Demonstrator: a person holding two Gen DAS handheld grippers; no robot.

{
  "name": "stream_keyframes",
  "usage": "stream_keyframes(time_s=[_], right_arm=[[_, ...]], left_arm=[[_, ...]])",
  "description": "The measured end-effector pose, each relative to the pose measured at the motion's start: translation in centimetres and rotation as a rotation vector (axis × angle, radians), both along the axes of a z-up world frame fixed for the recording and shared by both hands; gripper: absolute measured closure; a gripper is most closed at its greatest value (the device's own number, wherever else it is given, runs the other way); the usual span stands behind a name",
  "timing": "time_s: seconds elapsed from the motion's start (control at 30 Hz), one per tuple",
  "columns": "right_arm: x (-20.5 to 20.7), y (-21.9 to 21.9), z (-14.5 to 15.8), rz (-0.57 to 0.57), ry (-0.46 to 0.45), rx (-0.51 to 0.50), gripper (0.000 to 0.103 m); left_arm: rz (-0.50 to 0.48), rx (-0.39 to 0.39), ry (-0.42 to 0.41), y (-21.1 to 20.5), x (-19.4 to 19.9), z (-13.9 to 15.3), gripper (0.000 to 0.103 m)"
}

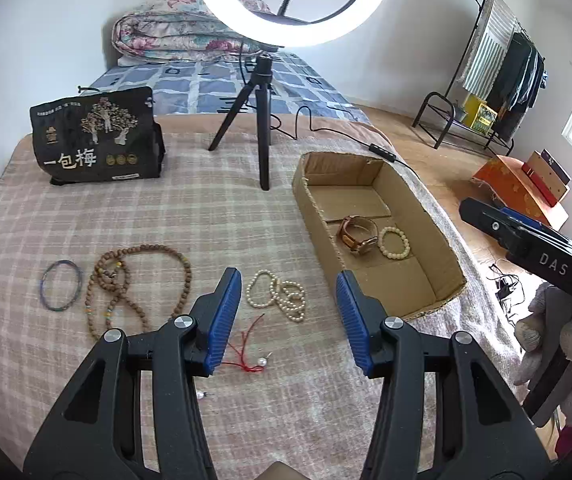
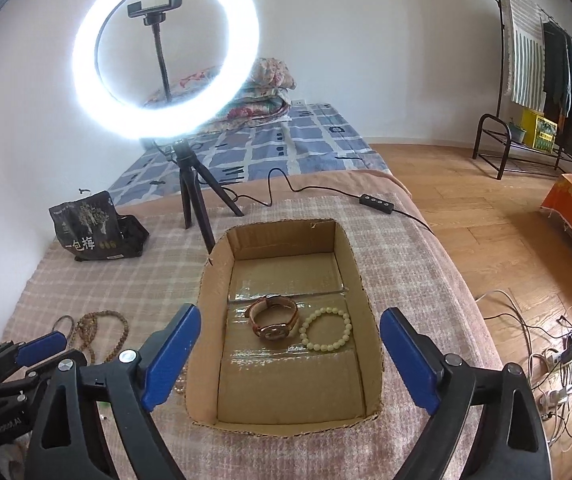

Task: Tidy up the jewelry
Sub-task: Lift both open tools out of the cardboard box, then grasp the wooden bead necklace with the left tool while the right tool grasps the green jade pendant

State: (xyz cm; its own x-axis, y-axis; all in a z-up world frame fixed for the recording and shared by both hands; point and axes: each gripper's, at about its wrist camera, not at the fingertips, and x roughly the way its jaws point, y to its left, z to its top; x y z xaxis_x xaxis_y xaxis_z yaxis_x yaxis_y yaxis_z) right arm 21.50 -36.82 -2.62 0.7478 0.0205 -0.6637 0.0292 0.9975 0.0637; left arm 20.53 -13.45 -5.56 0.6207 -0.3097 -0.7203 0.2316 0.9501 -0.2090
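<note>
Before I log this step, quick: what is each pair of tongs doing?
Left tongs: open, holding nothing, above the pearl bracelet.
Right tongs: open wide, empty, over the cardboard box.

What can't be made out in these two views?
- Red cord: left view, its left end hidden behind a finger.
- Pearl strands: right view, mostly hidden by the right gripper.
- Bag: small print too small in both views.
- Box: outer walls unseen.
</note>
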Motion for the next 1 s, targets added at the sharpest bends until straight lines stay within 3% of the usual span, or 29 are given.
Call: stream_keyframes(time_s=[0.23, 0.5, 0.67, 0.83, 1.0], right_arm=[[-1.4, 2.7, 0.6, 0.030, -0.021, -0.022, 0.010], [-2.6, 6.9, -2.3, 0.128, 0.056, -0.001, 0.010], [-3.1, 9.6, -5.2, 0.199, 0.129, 0.043, 0.010], [-3.9, 13.0, -8.5, 0.290, 0.185, -0.018, 0.011], [-3.8, 14.6, -11.2, 0.341, 0.237, -0.066, 0.026]], left_arm=[[0.099, 0.030, -0.024, 6.1, -0.5, 0.3, 0.053], [0.218, 0.024, 0.032, 13.0, 0.4, -1.7, 0.053], [0.223, 0.014, 0.071, 14.7, 0.9, -3.1, 0.053], [0.213, 0.004, 0.118, 15.1, 1.4, -4.7, 0.053], [0.219, -0.025, 0.176, 15.5, 1.9, -6.2, 0.053]])
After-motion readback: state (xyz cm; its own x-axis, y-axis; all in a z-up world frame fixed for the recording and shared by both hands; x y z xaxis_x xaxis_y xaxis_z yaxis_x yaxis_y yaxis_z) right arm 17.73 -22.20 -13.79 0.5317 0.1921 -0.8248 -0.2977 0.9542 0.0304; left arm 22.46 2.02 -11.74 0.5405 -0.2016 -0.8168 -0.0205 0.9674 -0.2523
